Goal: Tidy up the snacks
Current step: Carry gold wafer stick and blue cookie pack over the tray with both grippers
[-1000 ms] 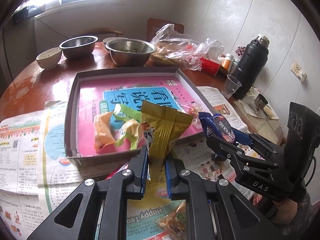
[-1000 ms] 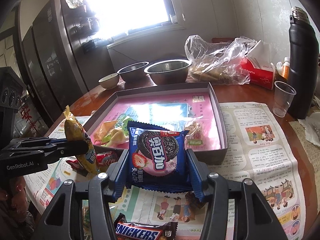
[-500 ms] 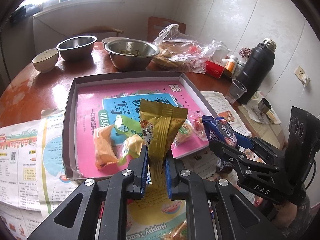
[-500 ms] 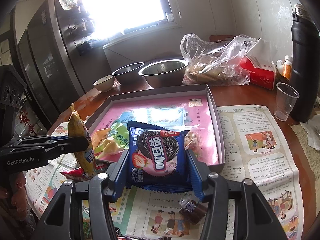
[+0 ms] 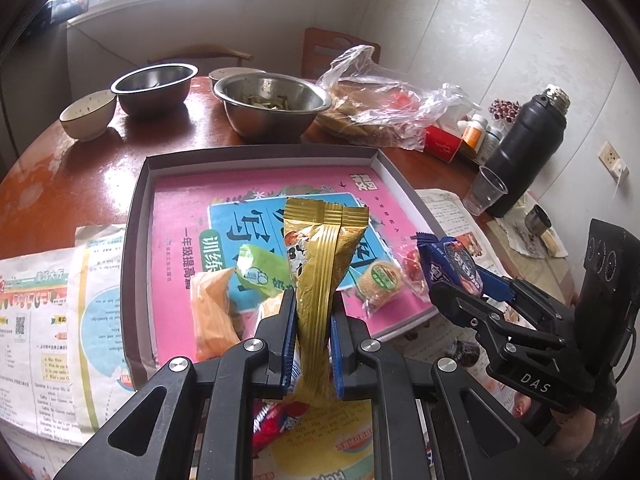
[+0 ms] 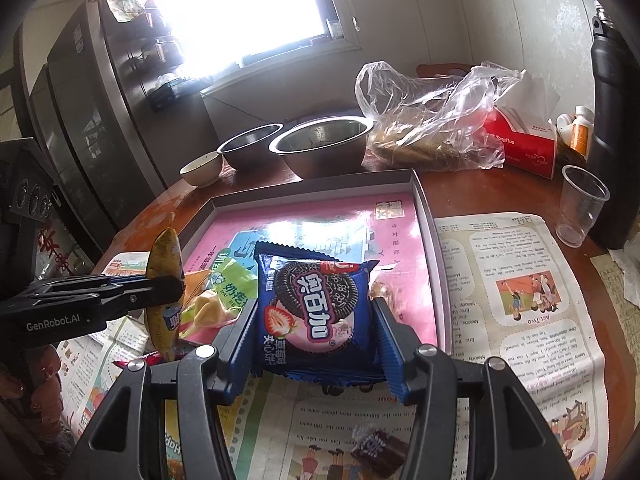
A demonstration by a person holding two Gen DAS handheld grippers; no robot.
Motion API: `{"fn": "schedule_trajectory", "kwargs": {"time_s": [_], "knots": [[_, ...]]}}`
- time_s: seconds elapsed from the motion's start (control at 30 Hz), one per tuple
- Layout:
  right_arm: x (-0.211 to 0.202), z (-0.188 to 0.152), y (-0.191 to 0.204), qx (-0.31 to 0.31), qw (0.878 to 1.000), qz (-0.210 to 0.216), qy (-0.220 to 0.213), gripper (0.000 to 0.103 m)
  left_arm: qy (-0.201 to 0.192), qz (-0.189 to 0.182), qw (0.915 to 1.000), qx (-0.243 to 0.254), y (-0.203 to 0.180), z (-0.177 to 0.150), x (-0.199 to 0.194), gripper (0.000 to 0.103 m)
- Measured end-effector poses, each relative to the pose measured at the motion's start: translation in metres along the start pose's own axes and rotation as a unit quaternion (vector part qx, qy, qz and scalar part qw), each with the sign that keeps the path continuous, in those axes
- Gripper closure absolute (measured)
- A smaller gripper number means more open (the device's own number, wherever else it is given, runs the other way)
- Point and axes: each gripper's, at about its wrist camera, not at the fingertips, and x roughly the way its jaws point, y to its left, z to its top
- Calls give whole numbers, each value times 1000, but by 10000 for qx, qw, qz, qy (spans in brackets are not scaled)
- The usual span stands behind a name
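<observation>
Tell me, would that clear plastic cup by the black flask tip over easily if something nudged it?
Probably yes. The clear plastic cup looks thin-walled and empty, so it is likely very light and would slide or topple at a light push. It narrows toward its base, which makes tipping likelier. Standing beside the black flask, it might lean against that instead of falling.

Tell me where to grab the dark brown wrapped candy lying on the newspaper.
Grip the dark brown candy across its narrow middle, coming from above. It lies flat on the newspaper with open space around it, so fingers can straddle it; its twisted ends look too flimsy to hold.
</observation>
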Motion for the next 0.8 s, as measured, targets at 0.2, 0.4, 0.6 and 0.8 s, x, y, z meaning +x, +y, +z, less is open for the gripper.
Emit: {"fn": "schedule_trajectory", "kwargs": {"time_s": [0.2, 0.4, 0.6, 0.8], "knots": [[6, 2, -5, 68, 10000, -40, 37, 49, 35, -9, 10000, -8, 2, 6, 7, 88], [10, 5, -9, 117, 9999, -101, 57, 49, 59, -35, 9999, -78, 8, 13, 16, 88], [17, 7, -16, 216, 9994, -241, 86, 49, 142, -58, 9998, -148, 11, 17, 30, 88], [22, 7, -26, 340, 9988, -317, 122, 48, 167, -161, 9994, -266, 9, 21, 43, 88]]}}
